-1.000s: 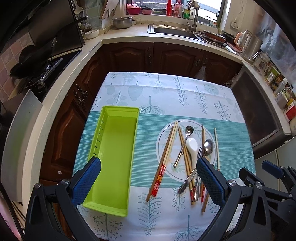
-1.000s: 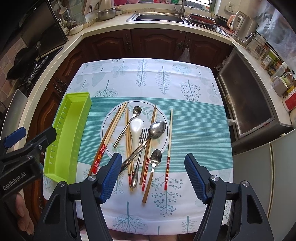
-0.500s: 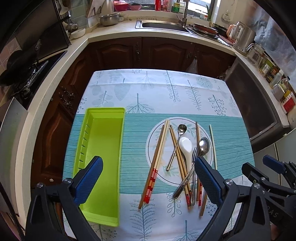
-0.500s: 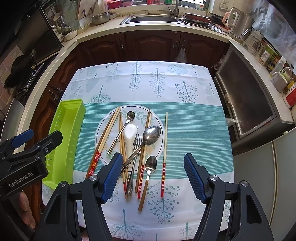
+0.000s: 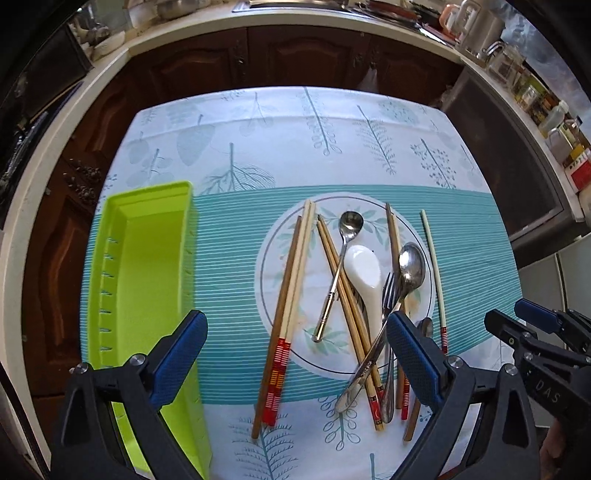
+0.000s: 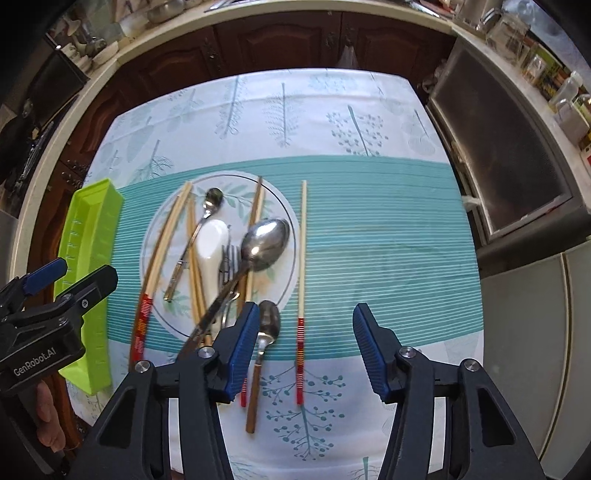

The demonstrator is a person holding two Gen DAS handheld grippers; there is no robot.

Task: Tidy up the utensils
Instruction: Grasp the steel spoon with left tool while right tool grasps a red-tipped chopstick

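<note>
A round plate [image 5: 371,214] on the teal-striped tablecloth holds a jumble of utensils. Among them are a white ceramic spoon [image 5: 364,266], a large metal spoon [image 5: 412,264], a fork [image 5: 388,291], a small metal spoon [image 5: 351,221] and several wooden chopsticks. An empty green tray [image 5: 147,258] lies left of the plate. My left gripper [image 5: 293,343] hangs open above a red-ended chopstick pair [image 5: 291,295], not touching it. My right gripper [image 6: 306,332] is closing. A single pale chopstick [image 6: 303,251] and a wooden-handled spoon [image 6: 267,321] lie below its gap, untouched.
Dark wooden cabinets and a pale counter [image 5: 258,22] wrap round the far side of the table. A glass-fronted appliance [image 6: 509,155] stands to the right. Bare tablecloth [image 6: 388,240] stretches right of the plate.
Both grippers have dropped closer to the table, so the plate and tray look larger. The right gripper's jaws have narrowed; the left gripper's jaws stay wide.
</note>
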